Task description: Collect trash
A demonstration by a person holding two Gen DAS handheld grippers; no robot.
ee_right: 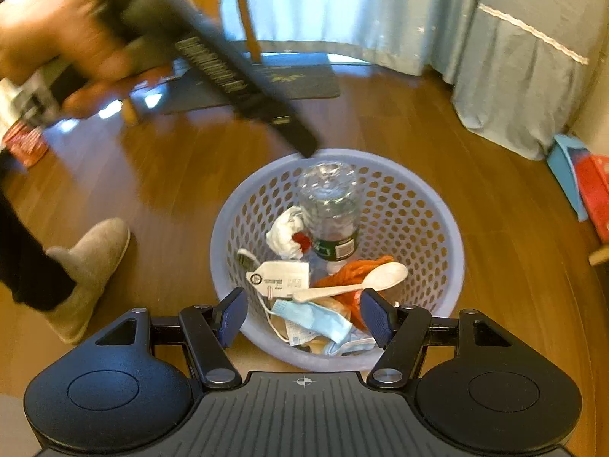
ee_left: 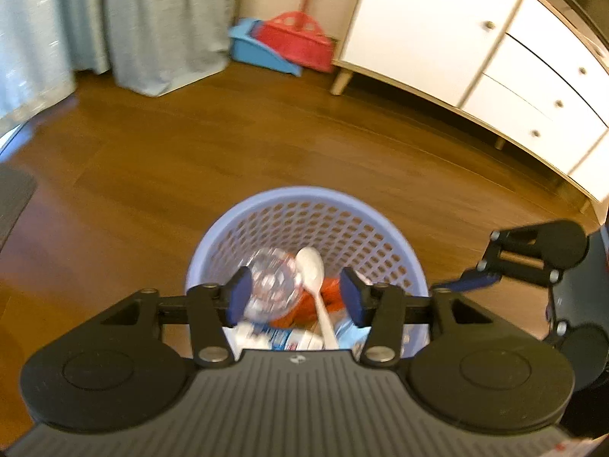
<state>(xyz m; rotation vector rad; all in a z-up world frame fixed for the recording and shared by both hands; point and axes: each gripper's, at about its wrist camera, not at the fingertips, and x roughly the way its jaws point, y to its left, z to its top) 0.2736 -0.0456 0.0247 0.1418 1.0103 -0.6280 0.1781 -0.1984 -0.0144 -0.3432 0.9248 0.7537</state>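
Observation:
A lavender mesh basket stands on the wood floor. It holds a clear plastic bottle standing cap down, a white plastic spoon, orange wrapping, a blue face mask, a white tag and a crumpled tissue. My left gripper hangs open over the basket; the blurred bottle lies below, near its left finger and untouched by the right one. My right gripper is open and empty above the basket's near rim.
A white drawer cabinet on legs lines the right. A red broom and blue dustpan lean in the corner by grey curtains. A person's slippered foot is left of the basket, with chair legs, a dark mat and a red packet beyond.

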